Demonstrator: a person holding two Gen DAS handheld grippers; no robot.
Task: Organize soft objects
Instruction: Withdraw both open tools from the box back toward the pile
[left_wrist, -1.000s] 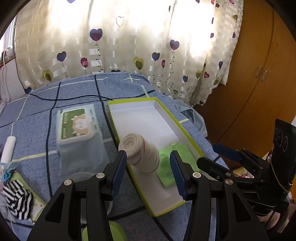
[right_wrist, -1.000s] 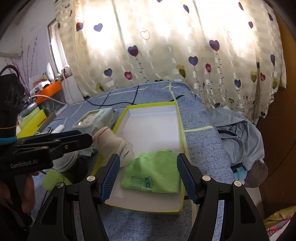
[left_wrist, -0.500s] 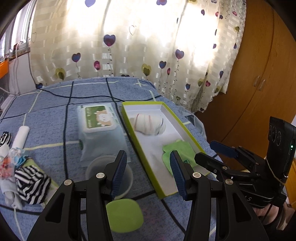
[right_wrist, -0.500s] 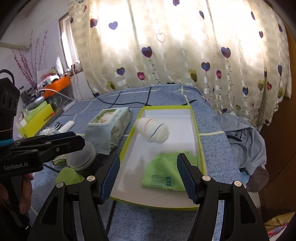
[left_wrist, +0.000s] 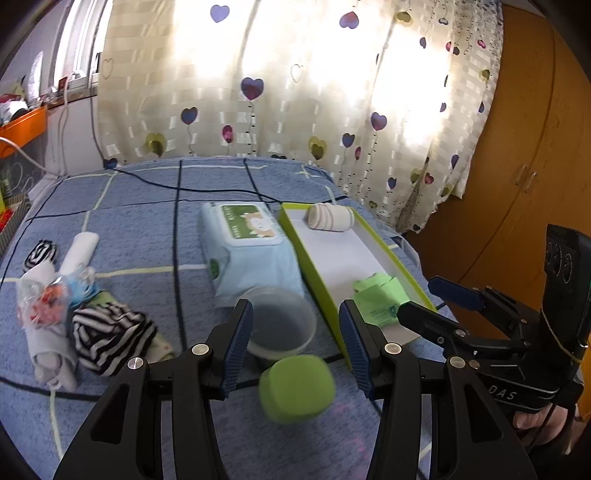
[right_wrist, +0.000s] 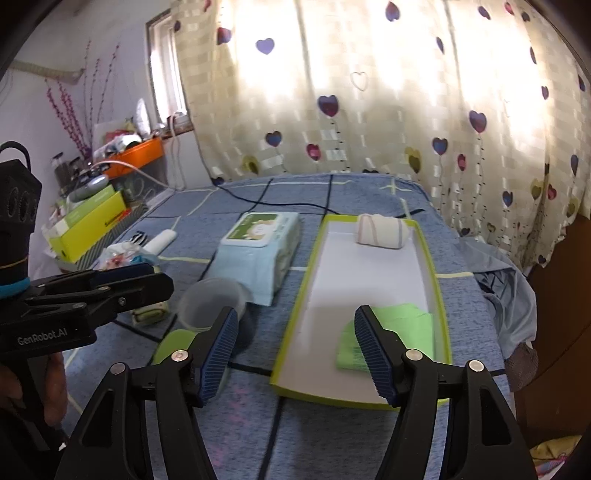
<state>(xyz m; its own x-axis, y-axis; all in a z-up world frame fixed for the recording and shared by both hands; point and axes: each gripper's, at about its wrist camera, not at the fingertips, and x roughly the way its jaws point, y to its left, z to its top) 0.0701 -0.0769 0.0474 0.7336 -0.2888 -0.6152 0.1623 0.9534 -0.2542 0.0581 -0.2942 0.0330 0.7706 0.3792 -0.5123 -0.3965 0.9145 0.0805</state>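
A shallow box with a green rim (right_wrist: 307, 284) lies on the blue bed. A rolled beige sock (right_wrist: 382, 230) (left_wrist: 330, 218) rests at its far end and a folded green cloth (right_wrist: 391, 325) (left_wrist: 376, 297) at its near end. My left gripper (left_wrist: 295, 330) is open and holds nothing; it hovers over a clear plastic tub (left_wrist: 280, 321) and a green lid (left_wrist: 297, 387). My right gripper (right_wrist: 295, 332) hangs before the box's near left corner, its jaws opening with nothing between them. A striped sock bundle (left_wrist: 110, 332) and pale socks (left_wrist: 48, 343) lie at the left.
A wet-wipes pack (left_wrist: 247, 243) (right_wrist: 258, 240) sits left of the box. A black cable (left_wrist: 207, 190) crosses the bed's far side. A grey-blue garment (right_wrist: 506, 295) hangs off the right edge, near a wooden wardrobe (left_wrist: 517, 166). A cluttered shelf (right_wrist: 92, 218) stands at the left.
The rolled sock, between my left fingers a second ago, now lies at the box's far end. Both grippers have drawn back from the box, bringing the tub, lid and sock pile into view.
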